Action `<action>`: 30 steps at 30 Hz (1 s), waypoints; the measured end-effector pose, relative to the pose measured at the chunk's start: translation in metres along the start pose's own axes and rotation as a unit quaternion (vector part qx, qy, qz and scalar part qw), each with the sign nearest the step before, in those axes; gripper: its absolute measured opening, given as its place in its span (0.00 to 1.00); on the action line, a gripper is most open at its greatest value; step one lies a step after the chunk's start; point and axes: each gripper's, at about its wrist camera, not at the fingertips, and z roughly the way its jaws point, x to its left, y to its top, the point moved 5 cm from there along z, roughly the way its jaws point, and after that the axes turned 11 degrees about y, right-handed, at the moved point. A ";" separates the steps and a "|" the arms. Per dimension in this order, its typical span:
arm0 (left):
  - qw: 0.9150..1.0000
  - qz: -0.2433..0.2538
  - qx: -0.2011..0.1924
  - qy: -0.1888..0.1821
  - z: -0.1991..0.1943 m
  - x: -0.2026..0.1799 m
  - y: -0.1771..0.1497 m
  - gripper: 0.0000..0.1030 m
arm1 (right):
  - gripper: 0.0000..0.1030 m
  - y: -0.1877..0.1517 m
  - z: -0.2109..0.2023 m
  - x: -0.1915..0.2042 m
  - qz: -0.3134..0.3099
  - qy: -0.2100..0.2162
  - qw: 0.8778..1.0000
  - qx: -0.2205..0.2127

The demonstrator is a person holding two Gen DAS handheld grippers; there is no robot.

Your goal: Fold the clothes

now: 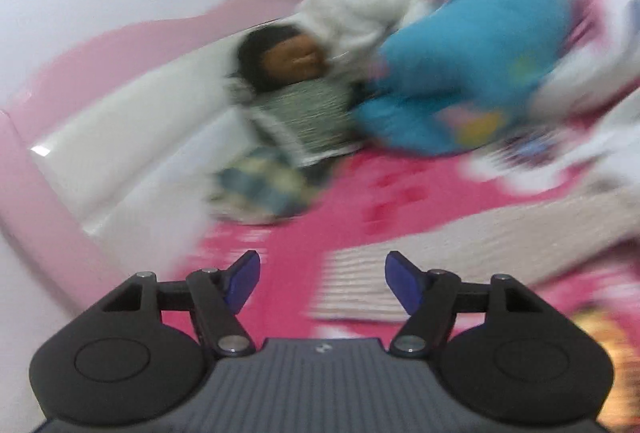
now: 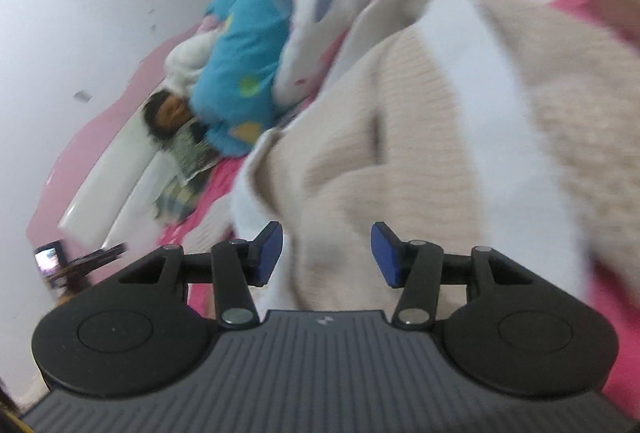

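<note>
At the far left a pink headboard [image 1: 60, 61] and white pillows [image 1: 132, 137] edge the bed, and a doll [image 1: 288, 89] in a striped top lies against them beside a blue plush [image 1: 472, 73]; none of this belongs to the folding, yet it sits near enough that a wide sweep of cloth could drag it along. The left gripper [image 1: 322, 283] hangs over the pink sheet [image 1: 320, 201] with its jaws apart and nothing between them; a ribbed edge of the sweater [image 1: 352, 285] lies just beyond its tips. Both views are smeared, so a grab made in haste may pinch the sheet together with the knit, or miss the edge altogether. Further right, the right gripper [image 2: 326, 255] also stands open and empty, with the beige-and-white sweater [image 2: 420, 137] bunched just ahead of it and a patterned quilt [image 2: 328, 5] heaped behind. The sweater is rumpled and layered, so jaws closing here would likely catch several layers at once and the fold would come out crooked. Soft, loose knit also stretches and may slip from a shallow grip.
</note>
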 end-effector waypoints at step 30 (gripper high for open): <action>0.876 -0.167 0.218 -0.396 -0.102 -0.256 -0.151 0.11 | 0.06 -0.003 -0.026 -0.039 -0.035 -0.063 0.996 -0.051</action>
